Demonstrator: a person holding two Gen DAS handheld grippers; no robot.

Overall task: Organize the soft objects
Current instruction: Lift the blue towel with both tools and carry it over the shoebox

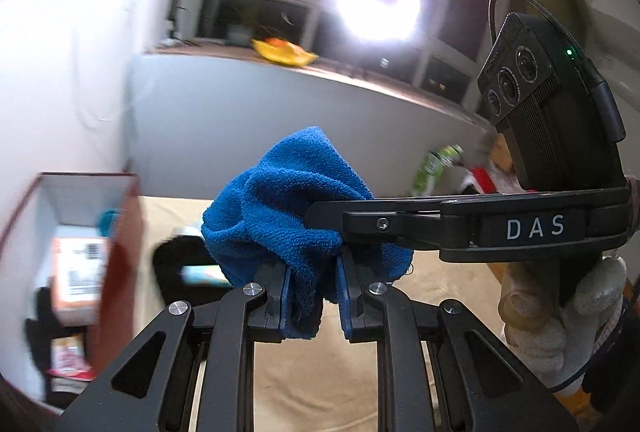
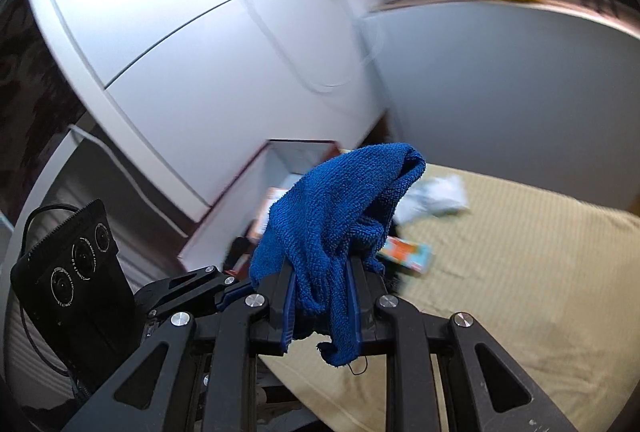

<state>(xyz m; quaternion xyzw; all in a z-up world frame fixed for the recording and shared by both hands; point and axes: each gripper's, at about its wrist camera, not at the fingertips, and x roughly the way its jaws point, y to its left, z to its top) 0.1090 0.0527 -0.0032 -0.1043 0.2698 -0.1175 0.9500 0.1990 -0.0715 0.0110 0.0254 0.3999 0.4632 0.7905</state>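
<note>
A blue terry cloth (image 1: 296, 208) is bunched up in the air and held by both grippers at once. My left gripper (image 1: 312, 296) is shut on its lower folds. My right gripper reaches in from the right in the left wrist view (image 1: 320, 216) and pinches the cloth's side. In the right wrist view the same cloth (image 2: 340, 208) drapes over my right gripper (image 2: 320, 296), which is shut on it. The left gripper (image 2: 236, 292) shows at the lower left there, touching the cloth's edge.
A beige striped surface (image 2: 500, 252) lies below. A red-rimmed open box (image 1: 80, 216) with packets inside stands at the left, against a white cabinet (image 2: 200, 52). A pale cloth (image 2: 436, 198) and a colourful packet (image 2: 408, 254) lie on the surface. A yellow item (image 1: 284, 52) sits on the windowsill.
</note>
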